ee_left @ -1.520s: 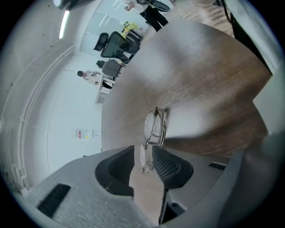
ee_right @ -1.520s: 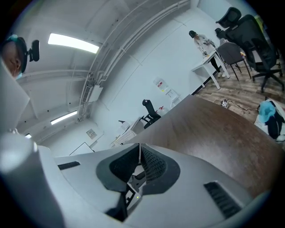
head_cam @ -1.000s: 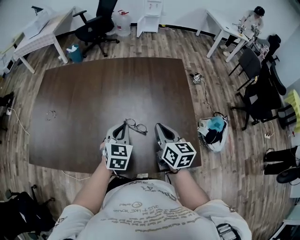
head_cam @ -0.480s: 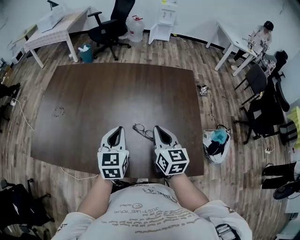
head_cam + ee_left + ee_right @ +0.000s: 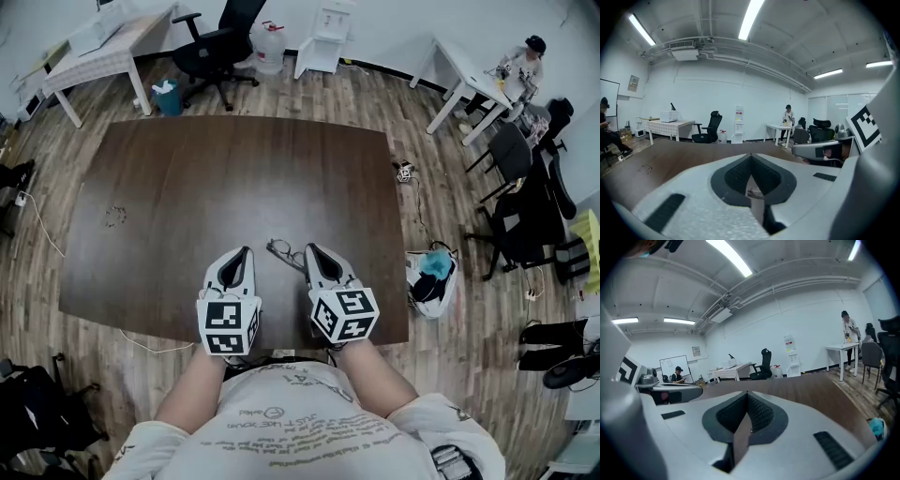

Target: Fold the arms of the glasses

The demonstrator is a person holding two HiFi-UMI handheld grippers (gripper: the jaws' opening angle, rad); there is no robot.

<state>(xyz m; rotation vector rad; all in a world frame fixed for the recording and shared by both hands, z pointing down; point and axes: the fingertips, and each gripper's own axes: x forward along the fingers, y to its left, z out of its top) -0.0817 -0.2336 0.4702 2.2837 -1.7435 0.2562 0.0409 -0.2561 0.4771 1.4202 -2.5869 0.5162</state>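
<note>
The glasses [image 5: 284, 253], thin and dark-framed, lie on the brown table [image 5: 169, 187] near its front edge, between my two grippers. My left gripper [image 5: 246, 251] is to their left, shut, with a gap between its tip and the frame. My right gripper [image 5: 308, 248] is shut too, and the glasses lie right beside its tip on the inner side. Whether they touch it I cannot tell. In the left gripper view the jaws [image 5: 751, 157] meet along a line. The right gripper view shows the same closed jaws [image 5: 747, 393], with no frame clearly between the pads.
A small wire-like thing [image 5: 114, 216] lies far left on the table. Beyond it stand a black office chair [image 5: 220, 42] and a white table [image 5: 103, 47]. A bag [image 5: 429, 277] sits on the floor at the right. A person [image 5: 525, 61] is at a desk at the back right.
A second ago the glasses lay against the left gripper's tip. Now they are apart from it and close to the right gripper's tip. Both grippers have rolled upright and stand side by side.
</note>
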